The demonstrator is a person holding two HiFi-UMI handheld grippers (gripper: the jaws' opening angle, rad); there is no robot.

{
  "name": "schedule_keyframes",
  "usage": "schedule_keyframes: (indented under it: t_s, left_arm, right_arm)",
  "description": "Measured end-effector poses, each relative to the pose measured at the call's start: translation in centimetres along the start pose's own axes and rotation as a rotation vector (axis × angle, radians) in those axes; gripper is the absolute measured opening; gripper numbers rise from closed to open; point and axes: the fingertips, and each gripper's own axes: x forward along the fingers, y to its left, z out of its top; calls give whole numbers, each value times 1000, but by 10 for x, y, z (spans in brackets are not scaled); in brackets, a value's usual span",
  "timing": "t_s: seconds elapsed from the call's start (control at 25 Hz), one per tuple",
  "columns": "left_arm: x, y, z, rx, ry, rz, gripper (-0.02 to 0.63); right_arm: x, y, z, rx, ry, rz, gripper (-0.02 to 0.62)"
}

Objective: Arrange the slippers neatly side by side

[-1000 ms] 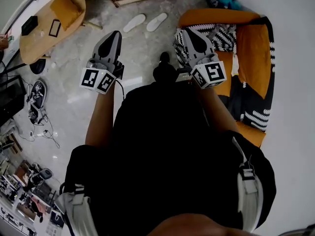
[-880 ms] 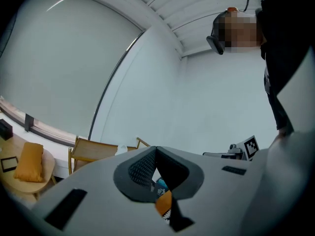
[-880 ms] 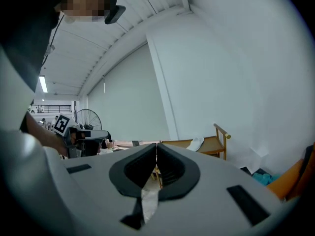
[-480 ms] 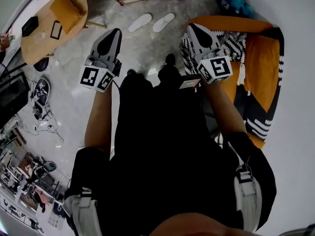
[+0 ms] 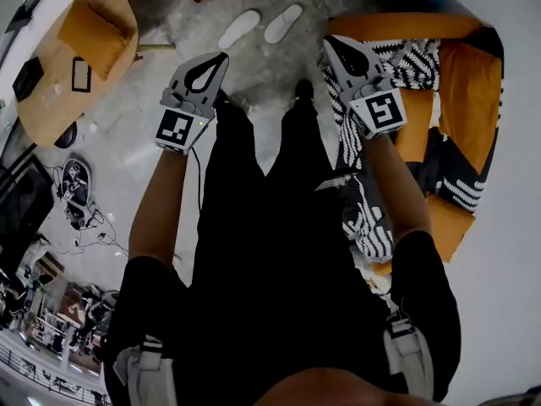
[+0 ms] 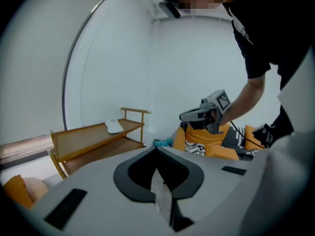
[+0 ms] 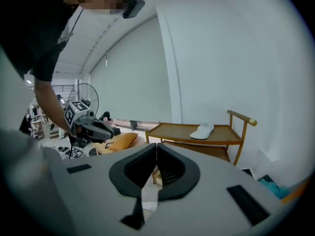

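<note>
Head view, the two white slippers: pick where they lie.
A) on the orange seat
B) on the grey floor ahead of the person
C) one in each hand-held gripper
B: one white slipper and the other slipper lie on the grey floor ahead of the person, clear of the orange seat.
</note>
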Motion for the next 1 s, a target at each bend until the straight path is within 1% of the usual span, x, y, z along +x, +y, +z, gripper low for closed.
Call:
schedule_keyframes:
  t_s: [0.08, 0.16, 0.28, 0.4, 0.48, 0.56, 0.68, 0.8, 0.88, 1.0]
  left_arm:
    - [13, 0, -35, 42, 60, -51, 14]
    - [25, 8, -66, 58, 99, -67, 14]
    - [41, 23, -110, 48, 158, -47, 14]
    - [54, 37, -151, 44, 195, -9, 14]
    - [61, 47, -181, 17, 226, 22, 14]
    - [71, 53, -212, -8, 266, 31, 14]
    - [89, 53, -256, 6, 339, -8, 15]
    - [107, 50, -298, 23, 417, -58, 15]
    - [117, 51, -325, -7, 455, -68, 15]
    - [128, 61, -362, -119, 484, -25, 15]
  right_arm:
    - [14, 0, -22, -17, 28, 24, 32]
    - [30, -8, -48, -14, 58, 31, 32]
    - [52, -16, -96, 2, 137, 55, 32]
    - [67, -13, -151, -21, 236, 117, 32]
    - [75, -13, -186, -43, 300, 149, 32]
    - [82, -18, -221, -50, 354, 163, 32]
    - [94, -21, -262, -58, 421, 190, 32]
    - [110, -18, -295, -69, 465, 216, 32]
    - [120, -16, -317, -86, 488, 235, 32]
    - [133, -16, -353, -114, 534, 259, 32]
